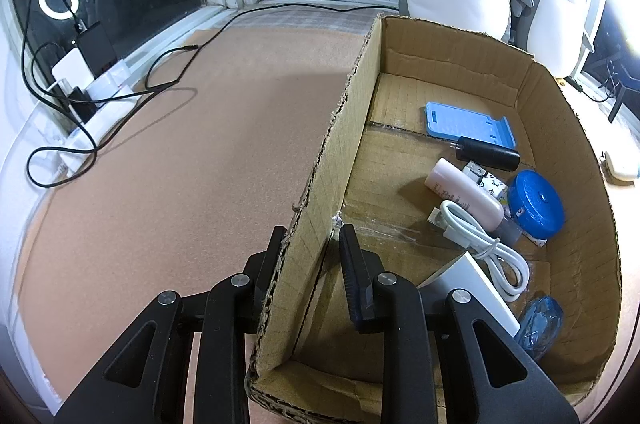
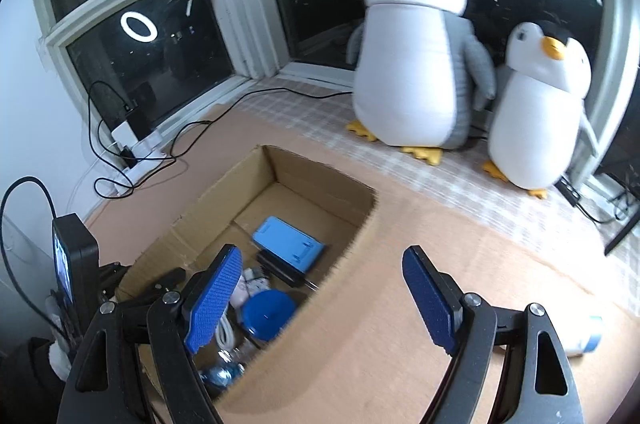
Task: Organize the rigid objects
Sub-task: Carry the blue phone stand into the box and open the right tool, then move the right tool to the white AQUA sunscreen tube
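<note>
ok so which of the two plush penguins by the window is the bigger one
The big penguin on the left in the right wrist view. It stands taller and wider than the small penguin beside it, and its beak points left while the small one's points right.

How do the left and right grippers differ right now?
The left gripper straddles the cardboard box wall, one finger outside and one inside; the right gripper hovers above the box with nothing between its fingers. The left's gap is narrow around the wall, though not visibly clamped; the right's is wide open. Both are black, two-fingered, with blue ribbed pads.
</note>
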A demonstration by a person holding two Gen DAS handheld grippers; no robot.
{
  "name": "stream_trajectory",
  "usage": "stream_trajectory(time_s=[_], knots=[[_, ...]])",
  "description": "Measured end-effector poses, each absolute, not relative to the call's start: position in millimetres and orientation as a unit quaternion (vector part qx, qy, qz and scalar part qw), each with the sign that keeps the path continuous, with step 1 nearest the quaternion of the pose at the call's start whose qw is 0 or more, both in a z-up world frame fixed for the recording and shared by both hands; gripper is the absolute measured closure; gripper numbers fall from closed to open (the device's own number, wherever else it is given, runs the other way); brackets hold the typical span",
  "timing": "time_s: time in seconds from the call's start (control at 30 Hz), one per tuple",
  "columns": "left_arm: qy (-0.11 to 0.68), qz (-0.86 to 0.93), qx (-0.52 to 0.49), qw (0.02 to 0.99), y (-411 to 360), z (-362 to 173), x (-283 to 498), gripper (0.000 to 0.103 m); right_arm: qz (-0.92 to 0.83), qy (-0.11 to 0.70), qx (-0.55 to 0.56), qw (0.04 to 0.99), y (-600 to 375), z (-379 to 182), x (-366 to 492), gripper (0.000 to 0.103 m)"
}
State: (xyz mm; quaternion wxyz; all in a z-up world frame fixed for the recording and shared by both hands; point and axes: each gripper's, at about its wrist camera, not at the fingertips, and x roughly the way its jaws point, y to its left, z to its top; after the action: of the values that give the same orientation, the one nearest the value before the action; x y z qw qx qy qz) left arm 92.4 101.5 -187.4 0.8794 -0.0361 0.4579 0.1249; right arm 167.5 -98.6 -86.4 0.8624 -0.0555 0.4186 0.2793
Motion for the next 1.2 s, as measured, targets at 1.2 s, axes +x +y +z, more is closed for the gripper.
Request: stream_trajectory(time_s=[1.2], knots=[[0.463, 0.145, -0.02, 0.874, 94, -188, 92, 0.078, 0.196, 0.482, -0.054, 0.852, -301, -121, 212, 0.039]])
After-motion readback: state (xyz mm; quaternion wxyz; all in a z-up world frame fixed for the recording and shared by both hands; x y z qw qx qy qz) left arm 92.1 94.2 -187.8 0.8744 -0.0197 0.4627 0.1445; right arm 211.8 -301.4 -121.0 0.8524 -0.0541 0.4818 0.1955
